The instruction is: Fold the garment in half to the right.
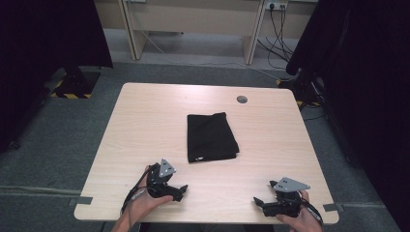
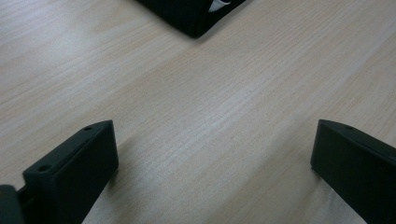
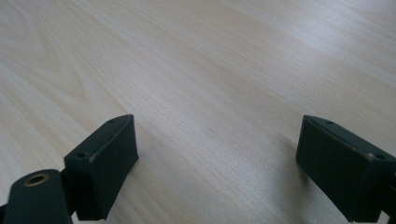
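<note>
Folded black rectangular cloth (image 1: 212,137) lies far of both open, empty jaws, long axis near-far; left gripper (image 1: 176,192) is nearer than right gripper (image 1: 263,202).

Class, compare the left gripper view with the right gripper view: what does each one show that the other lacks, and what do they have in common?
Left gripper view alone: a corner of the folded black cloth at the top edge, with a small white tag on it. Right gripper view alone: a brass-ringed hole on the gripper body at bottom left. Both share the pale wooden table and two black jaws standing wide apart with nothing between them, for the left gripper and the right gripper.
</note>
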### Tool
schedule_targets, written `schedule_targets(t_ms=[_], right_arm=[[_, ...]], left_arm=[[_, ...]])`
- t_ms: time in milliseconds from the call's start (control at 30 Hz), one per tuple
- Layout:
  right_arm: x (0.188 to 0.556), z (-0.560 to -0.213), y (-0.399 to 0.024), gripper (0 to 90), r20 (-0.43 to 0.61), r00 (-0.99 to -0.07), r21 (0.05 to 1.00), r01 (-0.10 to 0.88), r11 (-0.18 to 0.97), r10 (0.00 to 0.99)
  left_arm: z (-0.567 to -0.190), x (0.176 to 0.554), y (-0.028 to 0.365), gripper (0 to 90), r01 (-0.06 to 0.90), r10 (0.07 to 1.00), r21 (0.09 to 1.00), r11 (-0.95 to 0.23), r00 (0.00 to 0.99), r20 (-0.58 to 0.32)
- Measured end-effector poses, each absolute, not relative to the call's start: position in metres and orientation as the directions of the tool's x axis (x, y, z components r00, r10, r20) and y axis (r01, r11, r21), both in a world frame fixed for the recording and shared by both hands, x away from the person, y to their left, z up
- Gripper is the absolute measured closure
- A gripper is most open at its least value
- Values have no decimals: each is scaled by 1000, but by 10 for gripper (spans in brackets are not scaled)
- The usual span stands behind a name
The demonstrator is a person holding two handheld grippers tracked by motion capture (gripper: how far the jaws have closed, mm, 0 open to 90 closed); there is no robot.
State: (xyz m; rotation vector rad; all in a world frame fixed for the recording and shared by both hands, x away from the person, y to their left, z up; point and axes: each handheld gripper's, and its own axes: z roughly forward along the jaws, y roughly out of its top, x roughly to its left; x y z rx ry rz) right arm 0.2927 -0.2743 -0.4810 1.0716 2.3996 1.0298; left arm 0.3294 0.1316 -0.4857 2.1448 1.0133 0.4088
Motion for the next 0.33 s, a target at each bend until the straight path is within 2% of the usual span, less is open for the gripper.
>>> schedule_targets(t_ms=[333], right_arm=[[292, -481, -275, 131, 5, -668, 727, 513, 456, 745]], left_arm=[[-486, 329, 132, 0, 540, 767, 722, -433, 641, -18]])
